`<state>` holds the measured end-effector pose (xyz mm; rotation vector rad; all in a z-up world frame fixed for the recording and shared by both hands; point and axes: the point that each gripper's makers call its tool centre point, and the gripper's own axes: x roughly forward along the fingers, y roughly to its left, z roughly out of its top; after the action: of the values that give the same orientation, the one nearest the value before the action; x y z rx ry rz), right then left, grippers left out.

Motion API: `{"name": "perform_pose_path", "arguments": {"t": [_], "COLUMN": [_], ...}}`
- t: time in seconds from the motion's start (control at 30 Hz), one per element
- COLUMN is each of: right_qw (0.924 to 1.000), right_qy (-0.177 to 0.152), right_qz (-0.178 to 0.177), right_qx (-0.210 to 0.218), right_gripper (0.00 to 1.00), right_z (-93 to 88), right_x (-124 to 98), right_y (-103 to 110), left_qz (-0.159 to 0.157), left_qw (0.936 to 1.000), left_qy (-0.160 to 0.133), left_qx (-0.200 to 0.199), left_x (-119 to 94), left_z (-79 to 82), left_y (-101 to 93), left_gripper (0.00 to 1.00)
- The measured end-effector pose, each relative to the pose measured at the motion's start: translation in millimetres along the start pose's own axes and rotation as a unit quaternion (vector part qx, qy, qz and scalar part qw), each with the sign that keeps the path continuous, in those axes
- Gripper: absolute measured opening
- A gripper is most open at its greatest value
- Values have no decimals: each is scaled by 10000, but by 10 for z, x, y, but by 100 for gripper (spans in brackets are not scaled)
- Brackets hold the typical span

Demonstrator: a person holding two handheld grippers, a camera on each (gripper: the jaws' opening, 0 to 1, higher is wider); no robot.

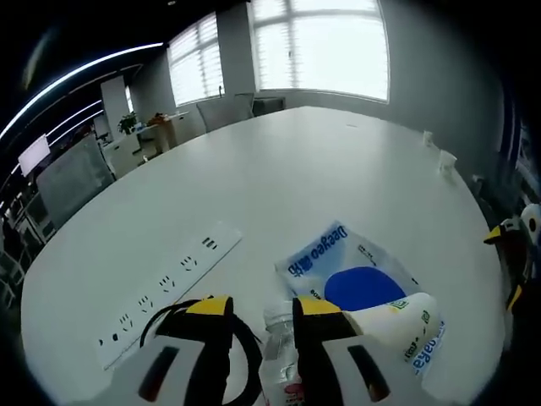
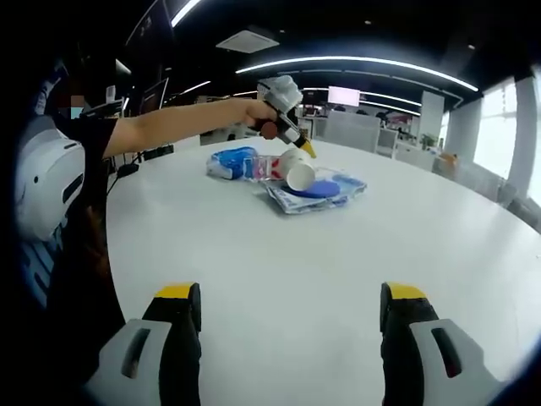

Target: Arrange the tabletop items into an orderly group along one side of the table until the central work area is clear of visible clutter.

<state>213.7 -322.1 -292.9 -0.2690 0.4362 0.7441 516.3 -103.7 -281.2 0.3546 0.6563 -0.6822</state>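
A clear plastic bottle (image 1: 279,355) with a red label lies under my left gripper (image 1: 263,311), seen through the gap between its parted jaws. Right of the bottle a paper cup (image 1: 390,318) lies on its side on a clear bag (image 1: 338,254) with blue print and a blue disc. In the right gripper view a person's arm holds the left gripper (image 2: 306,150) just above the bottle (image 2: 262,167), the cup (image 2: 298,174) and the bag (image 2: 325,190). A blue pack (image 2: 231,161) lies beside them. My right gripper (image 2: 292,309) is wide open over bare table, and its tip (image 1: 505,241) shows at the right edge.
A white power strip (image 1: 169,283) lies left of the bottle, and a black cable (image 1: 247,338) loops by the left jaw. The round white table (image 1: 296,169) stretches toward the windows. Chairs and desks stand beyond the far edge. A person stands at the table's left side (image 2: 51,220).
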Motion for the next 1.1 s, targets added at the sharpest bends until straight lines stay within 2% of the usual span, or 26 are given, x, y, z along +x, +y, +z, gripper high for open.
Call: {"name": "perform_pose_path", "arguments": {"t": [0.23, 0.37, 0.73, 1.1], "right_qw": [10000, 10000, 9999, 9999], "right_qy": [34, 48, 64, 57], "right_qz": [-27, -21, 16, 47], "right_qx": [22, 35, 106, 155], "right_gripper": [84, 84, 84, 83], "right_z": [-28, -50, -100, -150], "right_x": [-5, 27, 103, 112], "right_y": [-23, -40, -68, -87], "left_qz": [-23, -105, -159, -267], "left_qw": [9999, 9998, 9994, 9985], "left_qy": [99, 118, 182, 409], "left_qx": [-5, -145, -255, -244], "left_x": [36, 72, 95, 182], "left_z": [-55, -81, -82, -120], "left_y": [-14, -12, -22, -106], "left_gripper": [26, 25, 24, 24]}}
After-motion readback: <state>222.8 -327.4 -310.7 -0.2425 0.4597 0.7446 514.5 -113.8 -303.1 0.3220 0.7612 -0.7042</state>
